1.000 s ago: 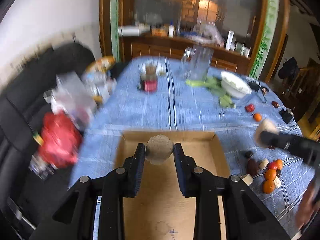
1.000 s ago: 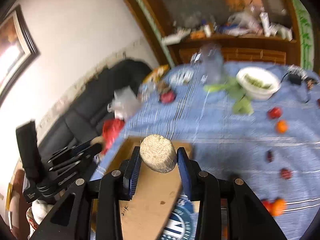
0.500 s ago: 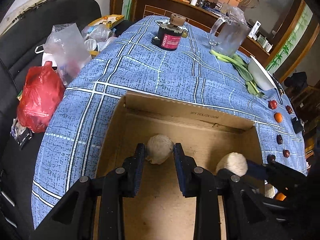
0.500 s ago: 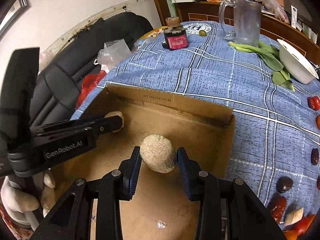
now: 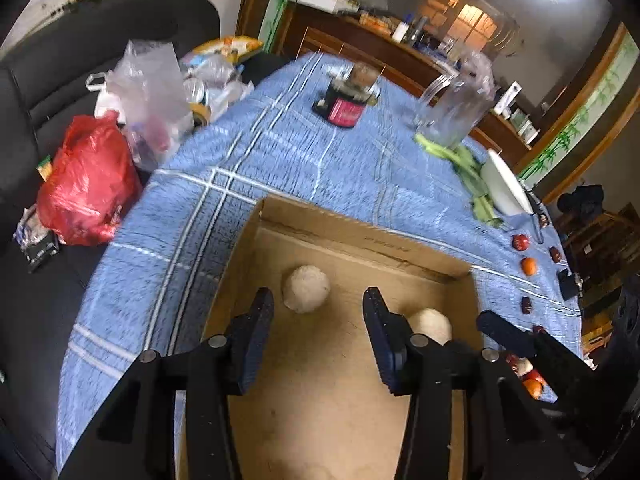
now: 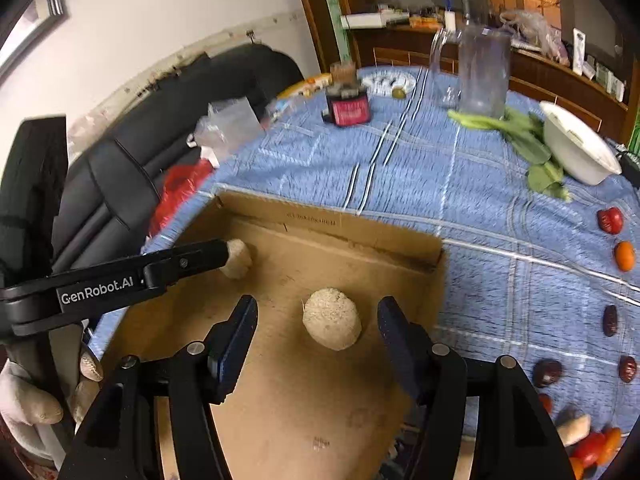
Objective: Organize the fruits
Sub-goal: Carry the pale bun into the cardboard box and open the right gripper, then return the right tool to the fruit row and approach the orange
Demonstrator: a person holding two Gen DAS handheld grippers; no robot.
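Both grippers, left gripper [image 5: 318, 312] and right gripper [image 6: 318, 322], have just opened, fingers now spread. Each pale ball [image 5: 306, 289] [image 6: 332, 324] lies free at 12 o'clock in the box [image 5: 360, 236]; this drop seems done.

Matt cardboard box [image 5: 360, 240], woven tablecloth [image 5: 320, 168]

both grippers open, angled down over the box

left gripper [image 5: 318, 312] and right gripper [image 6: 318, 324] just spread their jaws, pads touching nothing now. a white-gloved hand [image 6: 28, 404] holds the left one at the box's left edge.
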